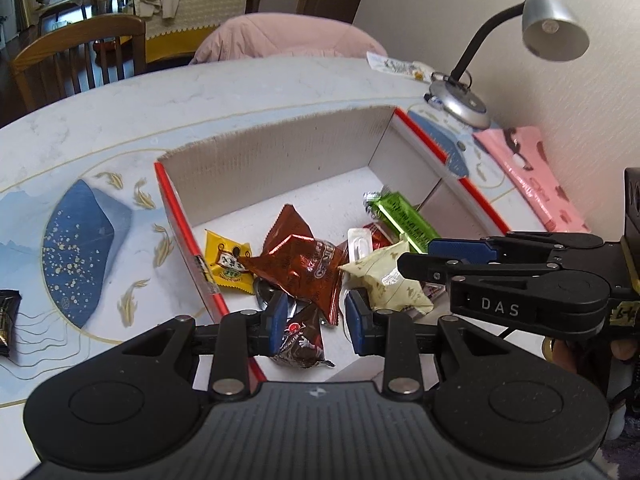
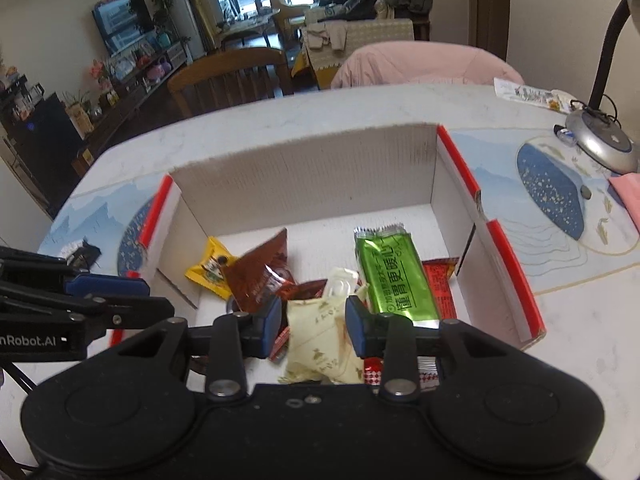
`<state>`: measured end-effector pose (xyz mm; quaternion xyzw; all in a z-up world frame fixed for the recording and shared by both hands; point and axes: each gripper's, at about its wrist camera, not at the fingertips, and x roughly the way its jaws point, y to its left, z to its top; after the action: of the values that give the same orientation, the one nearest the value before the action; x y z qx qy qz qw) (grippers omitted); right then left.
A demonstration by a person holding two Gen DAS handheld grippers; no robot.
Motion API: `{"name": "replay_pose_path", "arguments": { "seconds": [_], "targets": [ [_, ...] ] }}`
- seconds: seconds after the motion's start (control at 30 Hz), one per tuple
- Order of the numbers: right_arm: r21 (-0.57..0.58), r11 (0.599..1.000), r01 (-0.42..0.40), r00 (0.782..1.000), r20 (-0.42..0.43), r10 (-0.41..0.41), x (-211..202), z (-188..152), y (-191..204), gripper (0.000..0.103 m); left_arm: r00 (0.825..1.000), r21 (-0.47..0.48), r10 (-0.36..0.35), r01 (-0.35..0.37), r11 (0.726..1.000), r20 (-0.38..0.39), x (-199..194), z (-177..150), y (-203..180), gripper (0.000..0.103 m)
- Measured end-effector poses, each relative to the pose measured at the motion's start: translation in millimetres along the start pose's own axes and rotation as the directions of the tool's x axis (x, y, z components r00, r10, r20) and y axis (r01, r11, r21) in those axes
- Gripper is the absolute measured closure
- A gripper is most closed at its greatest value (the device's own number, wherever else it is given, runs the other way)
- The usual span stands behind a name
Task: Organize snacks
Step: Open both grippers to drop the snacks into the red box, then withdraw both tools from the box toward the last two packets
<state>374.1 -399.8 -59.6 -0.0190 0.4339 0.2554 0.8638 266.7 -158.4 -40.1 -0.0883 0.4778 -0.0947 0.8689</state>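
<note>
The snacks lie in a heap on the floor of the open cardboard box (image 2: 312, 168) with red edges, which stands on the worktop (image 2: 580, 320). The cream packet (image 2: 320, 344) sits right between the jaws of the right gripper (image 2: 313, 322) — the two blue pads stand at its two sides with small gaps, so I judge these jaws released, not yet pressing it. Its long axis runs roughly along the fingers, away from the camera, so the jaws would close across its narrow width. Beside it on the right lies the green bar (image 2: 394, 276), its long axis the same way.

The left gripper (image 1: 317, 318) is also released: its jaws are apart, and the dark chocolate packet (image 1: 302, 340) lies below, close against the left pad. The brown packet (image 1: 304, 264) and the yellow packet (image 1: 228, 262) are just ahead of it.

For the cream packet the right gripper is clearly the nearer one — in my judgement the next move needs only closing.

One black packet (image 1: 8, 320) is outside the box, on the worktop at far left.
</note>
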Motion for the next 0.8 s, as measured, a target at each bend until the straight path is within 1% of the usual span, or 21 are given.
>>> {"name": "replay_pose_path", "arguments": {
  "seconds": [0.13,0.27,0.47,0.6,0.63,0.67,0.73,0.8],
  "targets": [
    [-0.003,1.0,-0.006,0.998,0.062,0.006,-18,-1,11,0.068,0.999,0.0,-0.014,0.014,1.0,0.047,-18,-3,7,0.072],
    [-0.02,1.0,-0.019,0.992,0.121,0.022,-36,-3,32,0.068,0.996,-0.01,-0.026,0.027,1.0,0.087,-39,-9,18,0.072],
    [-0.065,0.997,-0.041,0.975,0.216,0.055,-57,-7,77,0.066,0.989,-0.024,-0.024,0.027,0.999,0.143,-71,-22,45,0.072],
    [-0.099,0.994,-0.052,0.964,0.253,0.076,-64,-11,111,0.064,0.985,-0.034,-0.006,0.012,0.999,0.174,-93,-34,66,0.072],
    [-0.102,0.994,-0.049,0.964,0.256,0.074,-64,-12,119,0.064,0.983,-0.036,0.0,0.007,0.999,0.182,-99,-37,72,0.067],
    [-0.104,0.993,-0.051,0.964,0.254,0.076,-64,-12,127,0.063,0.982,-0.04,0.006,0.002,0.999,0.191,-104,-40,77,0.058],
    [-0.102,0.993,-0.063,0.966,0.245,0.086,-62,-14,141,0.063,0.977,-0.046,0.016,-0.006,0.999,0.213,-116,-48,89,0.05],
    [-0.099,0.992,-0.075,0.965,0.243,0.098,-60,-16,154,0.062,0.974,-0.045,0.025,-0.015,0.999,0.225,-127,-55,100,0.049]
  ]
}}
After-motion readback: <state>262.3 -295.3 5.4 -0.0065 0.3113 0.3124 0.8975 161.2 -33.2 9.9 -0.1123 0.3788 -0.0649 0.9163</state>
